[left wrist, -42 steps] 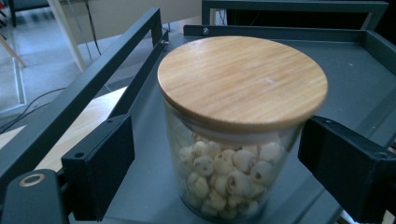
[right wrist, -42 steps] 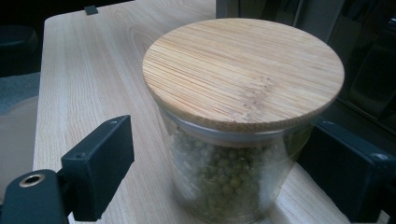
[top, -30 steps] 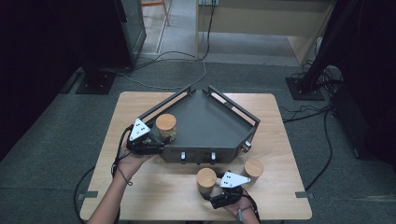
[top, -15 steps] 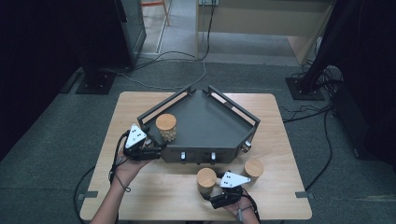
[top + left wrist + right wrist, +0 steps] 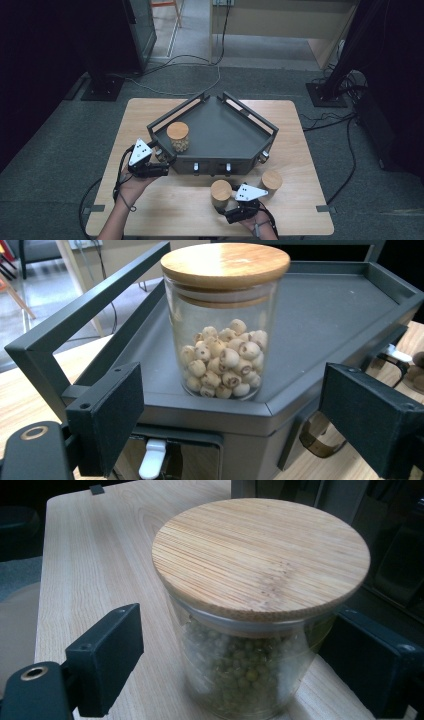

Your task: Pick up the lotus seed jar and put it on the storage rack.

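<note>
**Desk:** Since the earlier frame, what has changed?

**Photographer:** Left tongs (image 5: 162, 169) have drawn back toward the person and off the tray's near-left corner; a second ago they stood right beside the tall jar (image 5: 178, 136). Right tongs (image 5: 226, 214) have not shifted.

**Desk:** Nearest first, then.

**Photographer:** Between the right tongs' spread jaws stands a short jar of green peas (image 5: 255, 625) with a bamboo lid, on the wooden table (image 5: 165, 210). One jaw is clear of the glass; the far one looks close against it, though the view there is too dark to call contact. Just beyond that pair's right sits a second short jar (image 5: 271, 181). Straight ahead of the left tongs, whose jaws also gape with nothing in them, the tall jar of pale seeds (image 5: 225, 325) stands upright on the grey tray (image 5: 225, 135), just inside its front lip.

**Desk:** Risks?

**Photographer:** In my judgement, closing on the pea jar too high would pinch the loose-looking lid rather than the glass, and the jar could drop away. Lifted low, it may catch the tray's raised rail and tip. A careless left hand could still nudge the seed jar over the edge.
</note>
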`<control>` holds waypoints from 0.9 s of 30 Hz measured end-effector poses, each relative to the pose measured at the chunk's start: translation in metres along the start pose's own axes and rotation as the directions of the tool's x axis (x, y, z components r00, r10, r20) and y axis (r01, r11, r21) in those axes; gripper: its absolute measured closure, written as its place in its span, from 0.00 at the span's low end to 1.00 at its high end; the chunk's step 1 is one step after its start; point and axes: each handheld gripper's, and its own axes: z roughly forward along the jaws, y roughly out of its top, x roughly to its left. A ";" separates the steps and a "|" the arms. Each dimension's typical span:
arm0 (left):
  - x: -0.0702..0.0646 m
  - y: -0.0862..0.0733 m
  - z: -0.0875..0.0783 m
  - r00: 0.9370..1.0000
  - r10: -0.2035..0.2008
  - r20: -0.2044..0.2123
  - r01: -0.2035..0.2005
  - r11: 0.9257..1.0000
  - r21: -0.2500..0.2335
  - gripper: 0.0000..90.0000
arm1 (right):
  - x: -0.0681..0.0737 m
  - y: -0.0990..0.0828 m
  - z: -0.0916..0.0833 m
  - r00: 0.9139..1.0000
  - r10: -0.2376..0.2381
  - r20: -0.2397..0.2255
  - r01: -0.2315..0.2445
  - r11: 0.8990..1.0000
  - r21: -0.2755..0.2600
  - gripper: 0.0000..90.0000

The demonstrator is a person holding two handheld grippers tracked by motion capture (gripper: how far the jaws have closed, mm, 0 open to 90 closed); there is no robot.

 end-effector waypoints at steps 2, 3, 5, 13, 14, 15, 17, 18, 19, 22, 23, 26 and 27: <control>-0.002 0.000 -0.001 1.000 0.015 0.000 -0.015 1.000 0.009 0.12 | 0.000 0.000 0.000 1.000 0.000 0.000 0.000 1.000 0.001 0.13; -0.003 0.000 -0.002 1.000 0.022 0.002 -0.022 1.000 0.010 0.12 | 0.000 0.000 0.000 1.000 -0.002 0.000 0.002 1.000 0.002 0.13; -0.004 -0.001 -0.004 1.000 0.030 0.006 -0.030 1.000 0.007 0.12 | 0.000 0.001 0.000 1.000 -0.002 0.000 0.002 1.000 0.003 0.13; -0.011 -0.011 -0.011 0.999 0.044 0.008 -0.043 0.999 -0.013 0.12 | 0.000 0.000 0.000 1.000 0.002 0.000 -0.002 1.000 0.000 0.13; -0.012 -0.012 -0.011 0.999 0.048 0.008 -0.048 0.999 -0.009 0.12 | 0.000 0.000 0.000 1.000 0.002 0.001 -0.002 1.000 0.001 0.13; -0.013 -0.013 -0.011 0.999 0.054 0.008 -0.053 0.999 -0.008 0.12 | 0.000 0.000 0.000 1.000 -0.001 0.001 0.001 1.000 0.001 0.13; -0.014 -0.015 -0.011 0.998 0.056 0.008 -0.056 0.998 -0.013 0.12 | 0.000 0.000 0.000 1.000 0.000 0.001 0.000 1.000 0.001 0.13; -0.014 -0.017 -0.011 0.999 0.051 0.010 -0.051 0.998 -0.023 0.12 | 0.000 0.000 0.000 1.000 0.002 0.001 -0.002 1.000 0.002 0.13; -0.013 -0.018 -0.011 0.999 0.049 0.012 -0.048 0.999 -0.025 0.12 | 0.000 0.001 0.000 1.000 0.003 0.002 -0.003 1.000 0.003 0.13; -0.014 -0.019 -0.011 0.999 0.048 0.011 -0.048 0.999 -0.024 0.12 | 0.001 0.000 0.000 1.000 0.006 0.007 -0.006 1.000 -0.001 0.13; -0.014 -0.019 -0.012 0.999 0.049 0.010 -0.049 0.999 -0.023 0.12 | 0.001 0.000 0.000 1.000 0.005 0.006 -0.005 1.000 -0.001 0.13; -0.014 -0.022 -0.014 0.999 0.041 0.007 -0.041 0.999 -0.023 0.12 | 0.001 0.000 0.000 1.000 0.003 0.006 -0.003 1.000 0.002 0.13; -0.014 -0.024 -0.015 0.999 0.036 0.008 -0.036 0.999 -0.023 0.12 | 0.001 0.000 0.000 1.000 0.003 0.006 -0.003 1.000 0.000 0.13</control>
